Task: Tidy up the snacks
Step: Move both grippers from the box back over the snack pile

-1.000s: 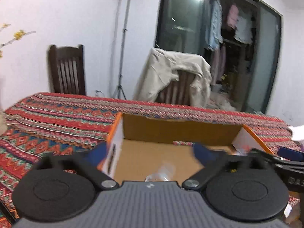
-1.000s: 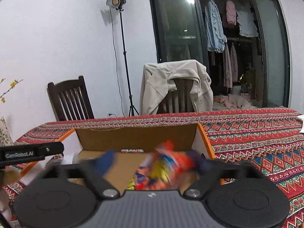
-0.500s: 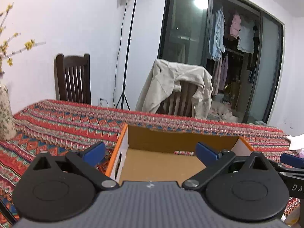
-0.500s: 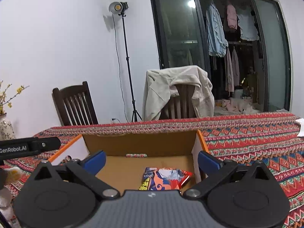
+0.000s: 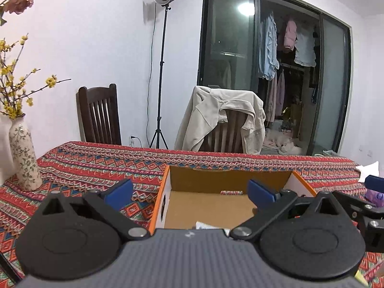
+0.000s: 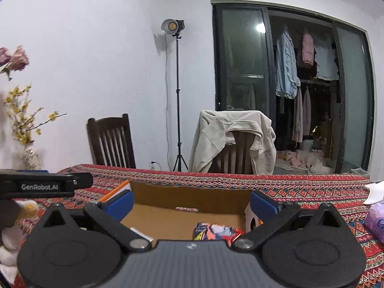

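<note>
An open cardboard box with orange edges (image 5: 168, 193) (image 6: 182, 195) sits on the patterned tablecloth in front of both grippers. A colourful snack packet (image 6: 214, 231) lies on the box floor at the right. A small red-striped sweet (image 5: 231, 192) (image 6: 186, 209) lies by the far wall. A white wrapper edge (image 5: 207, 225) shows at the near side. My left gripper (image 5: 189, 193) is open and empty above the box. My right gripper (image 6: 192, 202) is open and empty above the box.
A flowered vase (image 5: 24, 153) stands at the table's left. A purple packet (image 6: 375, 220) and white tissue (image 6: 375, 192) lie to the right. Two wooden chairs (image 5: 99, 115), one under a beige jacket (image 5: 225, 117), stand behind the table, and a light stand (image 5: 163, 72).
My right gripper opened and let the colourful packet drop into the box. Both grippers have risen and pulled back from the box, so more of the room shows.
</note>
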The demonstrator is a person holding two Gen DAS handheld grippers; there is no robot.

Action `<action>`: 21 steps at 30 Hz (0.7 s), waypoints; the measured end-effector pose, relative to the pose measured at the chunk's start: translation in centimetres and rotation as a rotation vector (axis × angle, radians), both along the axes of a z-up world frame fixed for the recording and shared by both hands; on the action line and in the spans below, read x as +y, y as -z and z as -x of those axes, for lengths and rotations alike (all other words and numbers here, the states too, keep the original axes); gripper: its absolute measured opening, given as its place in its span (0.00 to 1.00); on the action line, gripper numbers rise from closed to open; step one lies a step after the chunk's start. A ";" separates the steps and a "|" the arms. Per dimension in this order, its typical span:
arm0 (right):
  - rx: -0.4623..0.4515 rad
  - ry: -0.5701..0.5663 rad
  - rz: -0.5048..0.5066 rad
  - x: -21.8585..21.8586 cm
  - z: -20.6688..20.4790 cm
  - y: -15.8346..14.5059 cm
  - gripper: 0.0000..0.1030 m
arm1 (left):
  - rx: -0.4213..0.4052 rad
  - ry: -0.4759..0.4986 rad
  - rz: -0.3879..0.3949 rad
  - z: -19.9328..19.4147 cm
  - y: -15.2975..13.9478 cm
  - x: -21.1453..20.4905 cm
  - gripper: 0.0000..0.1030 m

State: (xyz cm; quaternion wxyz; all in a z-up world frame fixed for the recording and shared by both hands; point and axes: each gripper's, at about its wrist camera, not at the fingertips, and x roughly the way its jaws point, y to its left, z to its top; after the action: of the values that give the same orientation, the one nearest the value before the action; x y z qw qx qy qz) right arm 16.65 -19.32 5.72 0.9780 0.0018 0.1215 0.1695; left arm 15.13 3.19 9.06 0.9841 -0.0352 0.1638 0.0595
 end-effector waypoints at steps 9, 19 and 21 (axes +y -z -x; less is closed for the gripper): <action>0.039 -0.040 0.046 0.1 5.4 1.8 1.00 | 0.024 0.003 -0.013 5.4 1.2 0.7 1.00; 0.148 -0.061 0.072 -0.2 9.9 5.3 1.00 | 0.085 -0.006 -0.002 10.8 4.1 2.0 1.00; 0.169 -0.066 0.076 -0.2 10.6 6.0 1.00 | 0.097 -0.012 -0.002 11.7 4.9 2.2 1.00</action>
State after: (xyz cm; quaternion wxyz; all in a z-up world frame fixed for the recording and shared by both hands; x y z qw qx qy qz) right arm 6.08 -19.52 -0.30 0.9575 -0.0250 0.2097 0.1963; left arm 3.42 5.42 4.20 0.9746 -0.0322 0.2112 0.0673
